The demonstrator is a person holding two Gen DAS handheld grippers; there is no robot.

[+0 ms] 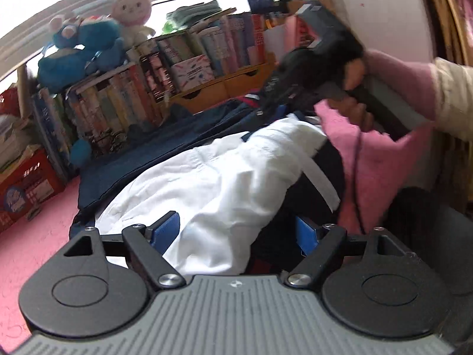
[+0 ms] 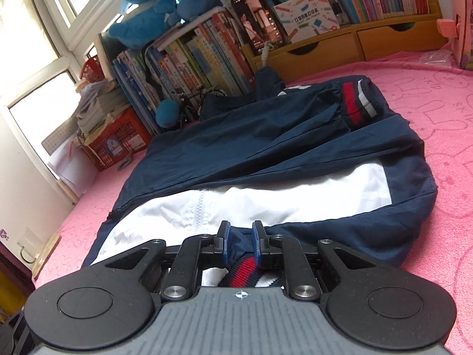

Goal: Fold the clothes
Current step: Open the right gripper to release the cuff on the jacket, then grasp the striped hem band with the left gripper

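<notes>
jacket (image 2: pixel 266 148) hem pinched in right gripper (image 2: pixel 241 244)

Right claw (image 1: pixel 261 112) motion-blurred in left view; jacket (image 2: pixel 295 148) hem hidden under claw body, book titles unreadable

Domestic bedroom, likely a child's: pink bedspread (image 2: pixel 428 112), packed bookshelf (image 2: pixel 369 3), blue plush toys (image 2: pixel 147 14), pink plush rabbit (image 1: pixel 131 9), window (image 2: pixel 38 44) at left.
</notes>
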